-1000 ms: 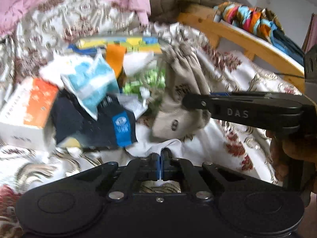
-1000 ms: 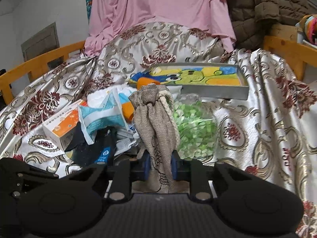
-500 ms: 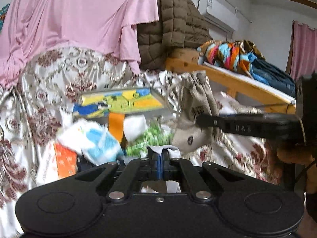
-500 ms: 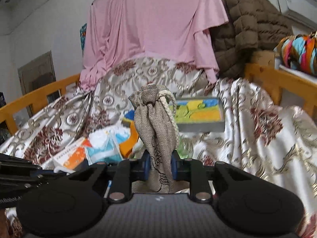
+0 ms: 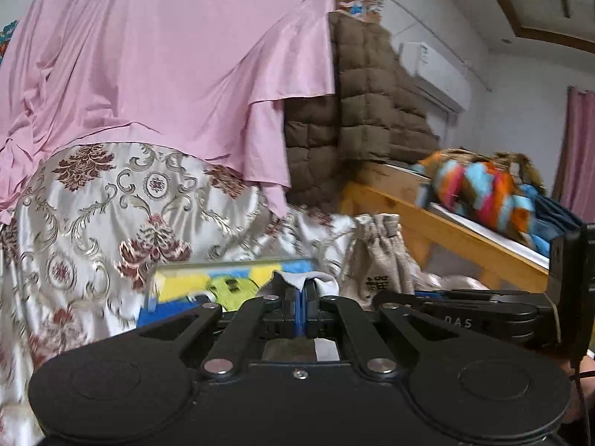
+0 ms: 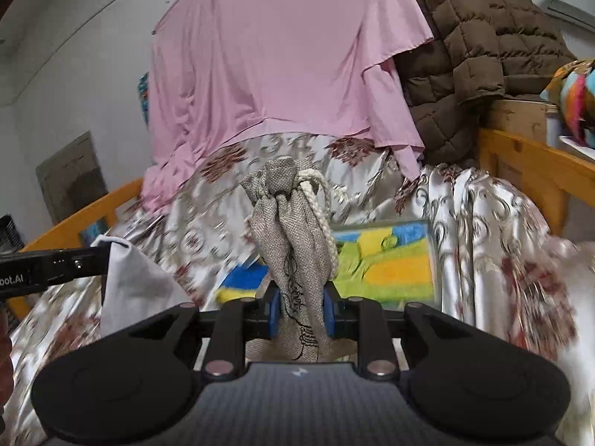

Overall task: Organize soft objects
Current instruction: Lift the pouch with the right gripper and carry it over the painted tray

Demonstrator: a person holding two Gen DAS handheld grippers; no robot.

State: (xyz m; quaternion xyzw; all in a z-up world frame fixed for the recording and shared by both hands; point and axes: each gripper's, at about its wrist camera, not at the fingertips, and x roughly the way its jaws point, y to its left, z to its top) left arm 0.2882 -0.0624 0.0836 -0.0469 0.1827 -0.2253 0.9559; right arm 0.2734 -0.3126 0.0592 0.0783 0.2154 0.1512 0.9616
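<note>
A white cloth is pinched at its corner between the fully closed pads of the left claw; in the right wrist view it hangs from that claw at 9 o'clock, and in the left wrist view only a small white fold shows above the blue pads. Toward the middle, the picture box with its yellow, green and blue lid lies on the patterned satin bedspread. At 3 o'clock of the left view, the burlap drawstring pouch is gripped around its lower body by the right claw, whose pads stand narrowly apart on the fabric; its gathered neck and white cord stand upright at 12 o'clock from the pads. Compared with a second ago, both claws have been raised well above the pile: the tissue packs, orange carton and dark packet then seen below have dropped out of view, and the pink sheet and brown quilted jacket now fill the upper frames. Both soft items are judged to have been lifted clear of the clutter, so that a carry to a sorting place appears to be the step in hand.
</note>
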